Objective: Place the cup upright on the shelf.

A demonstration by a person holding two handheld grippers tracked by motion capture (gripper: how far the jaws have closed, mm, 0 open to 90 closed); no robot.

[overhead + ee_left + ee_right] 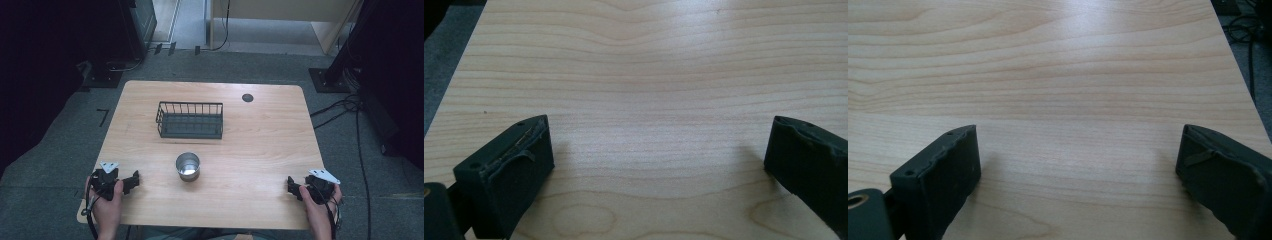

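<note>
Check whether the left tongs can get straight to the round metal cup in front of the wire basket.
Probably yes. The left tongs stand open at the near left edge, and only bare wooden table lies between them and the round metal cup; the black wire basket sits behind it.

No readable text, label or number anywhere — table, basket, cup all unmarked.

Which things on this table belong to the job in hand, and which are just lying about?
Job in hand:
- round shiny metal cup
- black wire basket
- left gripper, jaws open
- right gripper, jaws open

Lying about:
- dark round cable hole cap
- floor cables
</note>
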